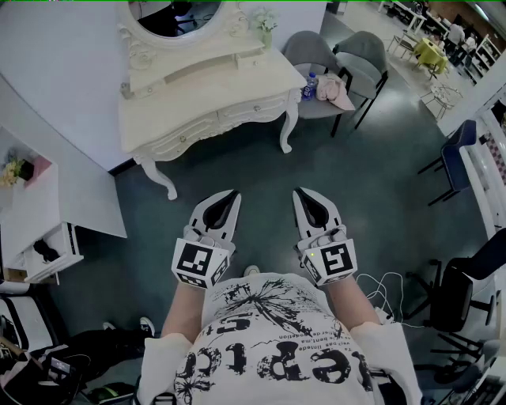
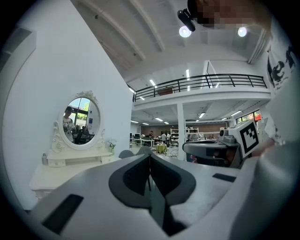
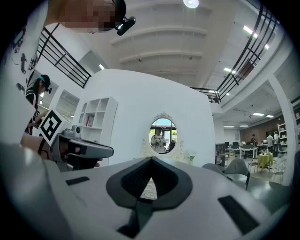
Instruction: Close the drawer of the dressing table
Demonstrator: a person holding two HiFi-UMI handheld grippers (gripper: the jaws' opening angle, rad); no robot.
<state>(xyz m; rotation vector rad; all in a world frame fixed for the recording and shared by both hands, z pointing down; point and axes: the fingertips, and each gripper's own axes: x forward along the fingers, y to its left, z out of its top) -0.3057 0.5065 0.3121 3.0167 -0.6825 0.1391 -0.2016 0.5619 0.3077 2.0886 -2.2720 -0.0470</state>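
Cream-white carved wooden dressing table point(image 1: 158, 119), seen from above and in front, with the task's drawer on it. The likeliest candidate is a small box-fronted drawer point(image 1: 250, 58) at the right end of the table's raised tier. It seems to stand slightly proud of that tier, though at this size this cannot be confirmed. The long front apron of the table carries further drawer fronts with knobs, too small to count reliably.

Handling (judged): the drawer is probably light, rigid and free-sliding. It needs no grasp. A flat push with closed jaw tips on the middle of its front, beside the knob, should seat it. An off-centre push could skew it on its runners. The table stands on slender curved legs and may shift under a hard shove.

Counts:
- One oval white-framed mirror point(image 1: 174, 16) at the back of the table.
- One small vase of pale flowers point(image 1: 266, 24) at the table's rear right corner, fragile and close to the drawer.
- Two grey upholstered chairs point(image 1: 304, 47) point(image 1: 364, 67) just beyond the table's right end.
- One blue-capped bottle point(image 1: 309, 85) on the nearer chair.

Two hand-held grippers sit side by side in front of the table, well apart from it. Both point roughly level toward it. The left gripper point(image 1: 232, 194) has its jaws pressed together with nothing between them. The right gripper point(image 1: 301, 192) is likewise closed and empty.
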